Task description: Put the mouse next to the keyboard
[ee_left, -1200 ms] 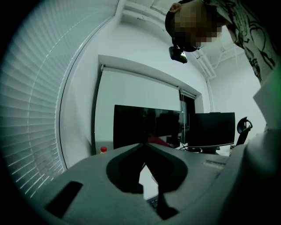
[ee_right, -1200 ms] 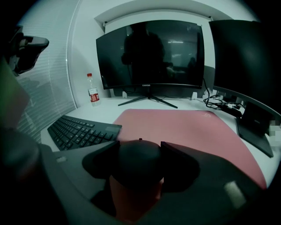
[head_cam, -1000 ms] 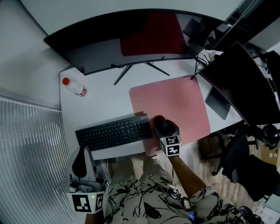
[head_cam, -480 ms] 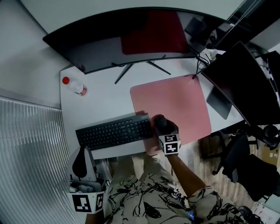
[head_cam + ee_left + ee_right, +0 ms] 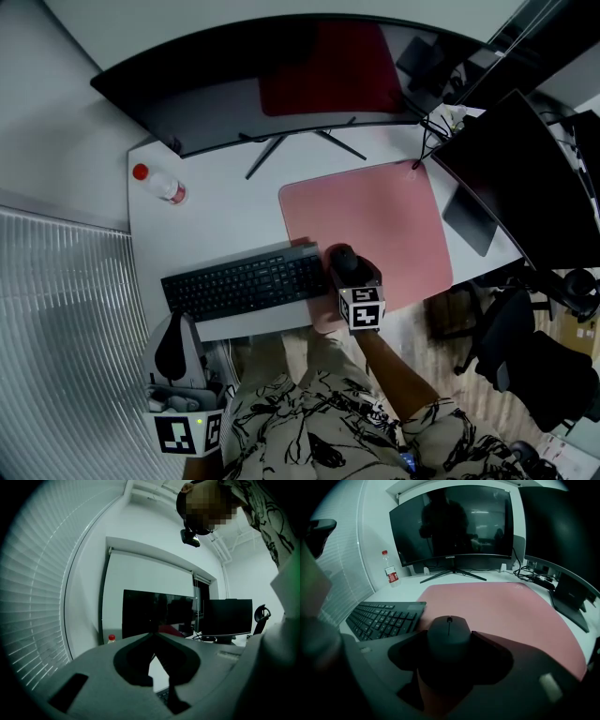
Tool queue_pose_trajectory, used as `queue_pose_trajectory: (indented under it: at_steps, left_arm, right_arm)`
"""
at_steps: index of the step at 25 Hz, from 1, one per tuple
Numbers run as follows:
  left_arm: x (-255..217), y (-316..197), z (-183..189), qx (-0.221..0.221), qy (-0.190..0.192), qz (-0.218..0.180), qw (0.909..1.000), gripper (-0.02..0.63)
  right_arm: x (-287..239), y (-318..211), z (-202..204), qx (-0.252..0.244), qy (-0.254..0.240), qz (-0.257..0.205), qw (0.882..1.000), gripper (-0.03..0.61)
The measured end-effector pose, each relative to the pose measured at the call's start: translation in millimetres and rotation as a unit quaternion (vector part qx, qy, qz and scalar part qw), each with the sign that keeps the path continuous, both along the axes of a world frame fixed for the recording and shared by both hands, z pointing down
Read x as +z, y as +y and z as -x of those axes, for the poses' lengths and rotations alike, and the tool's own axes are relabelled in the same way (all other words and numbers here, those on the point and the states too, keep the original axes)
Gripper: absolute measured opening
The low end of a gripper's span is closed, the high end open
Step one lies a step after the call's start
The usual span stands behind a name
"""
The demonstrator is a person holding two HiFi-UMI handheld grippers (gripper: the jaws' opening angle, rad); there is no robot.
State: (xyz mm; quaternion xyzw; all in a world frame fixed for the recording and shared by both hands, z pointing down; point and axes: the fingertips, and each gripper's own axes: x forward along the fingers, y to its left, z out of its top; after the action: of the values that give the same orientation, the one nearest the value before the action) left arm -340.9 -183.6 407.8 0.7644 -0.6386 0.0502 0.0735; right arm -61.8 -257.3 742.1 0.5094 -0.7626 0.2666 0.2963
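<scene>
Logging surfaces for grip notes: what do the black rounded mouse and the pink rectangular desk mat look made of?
Black rounded mouse: likely matte plastic, smooth moulded shell, dull sheen. Pink rectangular desk mat: probably fabric-topped, flat, glare-free; unconfirmed.

Dim, greenish pictures, lit from the blinds [image 5: 66, 309] at left; gripper views bow and darken at edges; the mouse [image 5: 449, 637] shows near-black.
</scene>
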Motion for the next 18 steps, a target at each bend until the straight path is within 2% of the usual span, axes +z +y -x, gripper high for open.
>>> queue_pose_trajectory:
  at_steps: [8, 15, 18]
  left_arm:
    - [-0.8, -0.7, -0.2, -0.001, -0.002, 0.0, 1.0, -0.005]
    - [-4.2, -1.6, -1.2, -0.001, -0.001, -0.001, 1.0, -0.005]
    - [-5.6, -1.3, -2.2, 0.0, 0.0, -0.004, 1.0, -0.005]
  right_arm:
    - [1.6, -0.4, 0.0, 0.002, 0.019, 0.004, 1.0, 0.307]
    - [-0.1, 1.3, 2.2, -0.012, 0.01, 0.009, 1.0, 0.319]
    - [-1.4, 2.1, 2.7, -0.02, 0.01, 0.008, 1.0, 0.357]
